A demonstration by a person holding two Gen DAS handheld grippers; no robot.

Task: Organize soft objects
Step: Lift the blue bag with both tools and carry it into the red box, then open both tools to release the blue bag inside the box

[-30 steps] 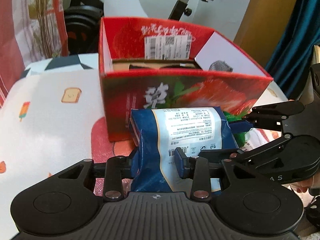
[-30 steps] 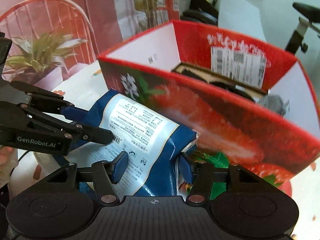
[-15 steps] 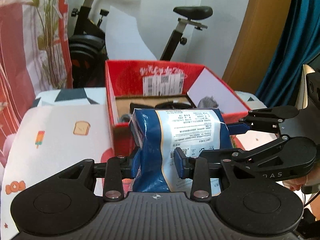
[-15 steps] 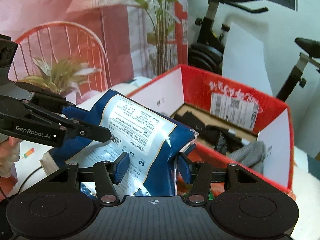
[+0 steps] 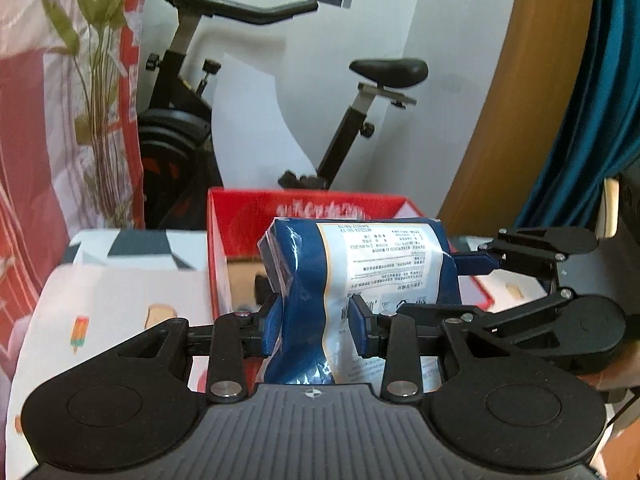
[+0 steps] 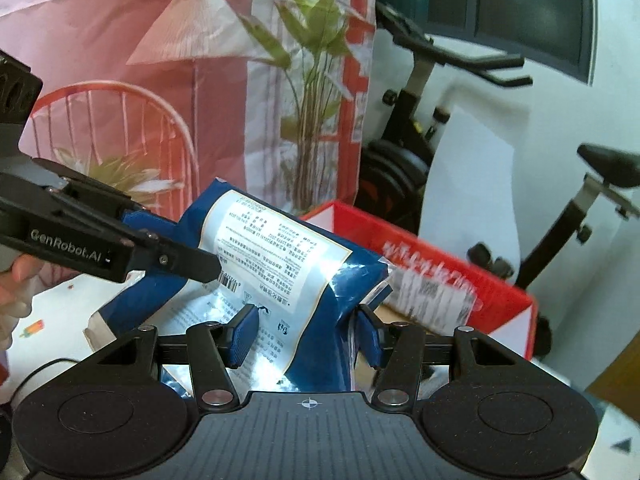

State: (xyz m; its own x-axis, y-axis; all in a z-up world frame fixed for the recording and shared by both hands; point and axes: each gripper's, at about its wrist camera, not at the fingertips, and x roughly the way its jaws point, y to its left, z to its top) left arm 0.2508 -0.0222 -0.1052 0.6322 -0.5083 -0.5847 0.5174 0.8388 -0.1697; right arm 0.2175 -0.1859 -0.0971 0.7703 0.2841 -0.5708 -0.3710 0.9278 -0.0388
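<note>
A soft blue package [image 5: 360, 276] with a white printed label hangs in the air, held from both sides. My left gripper [image 5: 316, 328] is shut on its near left part, the blue pads denting the film. In the right wrist view my right gripper [image 6: 306, 336] is shut on the same package [image 6: 280, 264] at its other end. Each view shows the other gripper's fingers [image 5: 532, 248] [image 6: 120, 248] clamped on the package. Behind and below it stands an open red cardboard box [image 5: 240, 216] [image 6: 500, 292], its inside mostly hidden by the package.
The box rests on a table under a white cloth with small food prints [image 5: 120, 304]. A black exercise bike [image 5: 384, 76] stands behind the table. A red and pink printed backdrop [image 6: 140, 80] hangs at the left, a teal curtain [image 5: 592, 120] at the right.
Both grippers have risen together with the blue package. It has gone from the box's front wall to above the rim, and the box sits lower and smaller in both views.
</note>
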